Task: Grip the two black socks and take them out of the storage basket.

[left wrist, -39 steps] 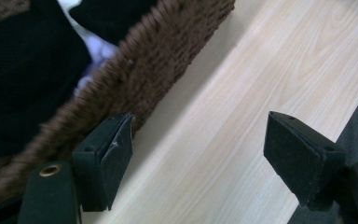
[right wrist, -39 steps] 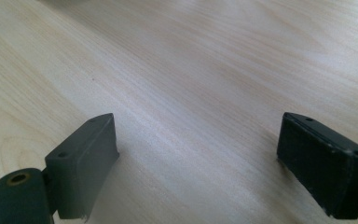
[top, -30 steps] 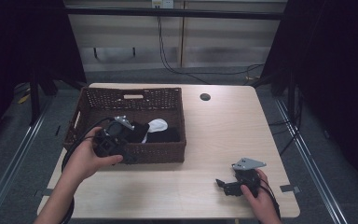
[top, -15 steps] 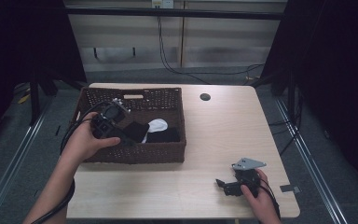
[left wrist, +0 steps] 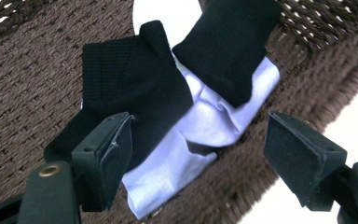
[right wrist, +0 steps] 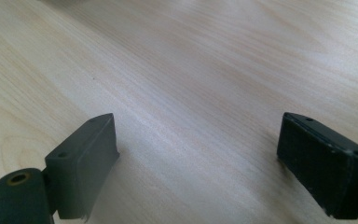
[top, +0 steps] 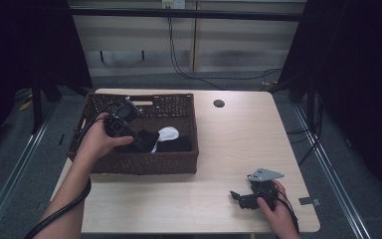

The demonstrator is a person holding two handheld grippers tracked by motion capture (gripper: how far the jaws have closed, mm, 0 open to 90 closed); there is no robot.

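A brown wicker basket (top: 144, 163) stands on the left half of the table. Inside it lie black socks (top: 174, 145) and a white sock (top: 167, 133). My left gripper (top: 142, 140) hangs inside the basket, open, just above them. In the left gripper view the jaws stand wide apart over a black sock (left wrist: 135, 84), a second black sock (left wrist: 228, 42) and the white sock (left wrist: 205, 121) under them; nothing is held. My right gripper (top: 238, 196) rests on the table near the front right, open, with bare wood (right wrist: 196, 93) between its jaws.
The pale wooden table (top: 238, 144) has a round cable hole (top: 219, 103) at the back. Cables hang behind the table. A black cable trails from the left gripper along the forearm (top: 64, 209). Floor rails run on both sides.
The left hand has carried its gripper from the basket's front left up over the rim and into the basket, above the socks. The right gripper has stayed put.
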